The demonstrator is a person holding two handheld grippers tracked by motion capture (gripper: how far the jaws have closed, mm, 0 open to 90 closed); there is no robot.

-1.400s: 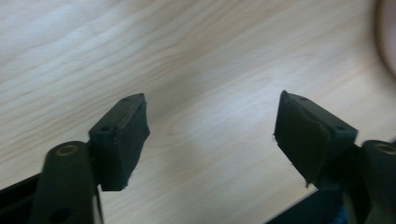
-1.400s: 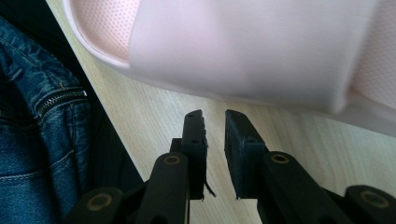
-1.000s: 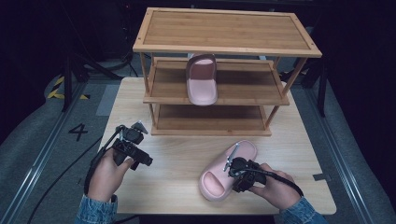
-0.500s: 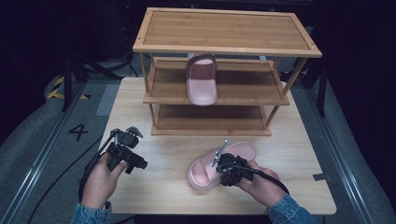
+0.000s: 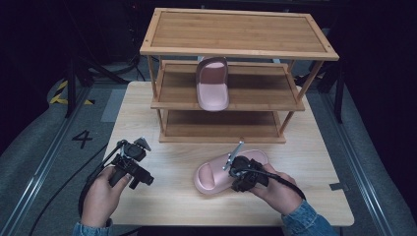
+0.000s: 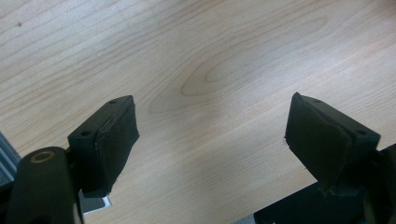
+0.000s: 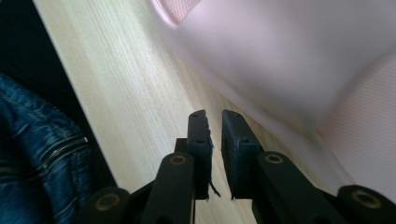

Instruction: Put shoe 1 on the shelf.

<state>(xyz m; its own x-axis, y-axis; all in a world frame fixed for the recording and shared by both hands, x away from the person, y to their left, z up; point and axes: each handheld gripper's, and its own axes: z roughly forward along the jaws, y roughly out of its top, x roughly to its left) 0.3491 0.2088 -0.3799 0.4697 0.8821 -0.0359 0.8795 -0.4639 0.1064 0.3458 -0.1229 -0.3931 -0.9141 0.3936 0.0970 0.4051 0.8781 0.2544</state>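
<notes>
Pale wooden desk (image 5: 162, 206) with a three-tier shoe rack (image 5: 236, 49) at its far side and two pink slippers.
We see one slipper (image 5: 223, 170) flat on the desk in front of the rack, long axis running left-right, toe toward our left; our right claw (image 5: 239, 178) sits against its near edge, jaws almost together with nothing between them. Our left claw (image 5: 137, 169) hovers well to the left, jaws wide apart. A second slipper (image 5: 212, 84) rests on the middle shelf, lengthwise front to back.
</notes>
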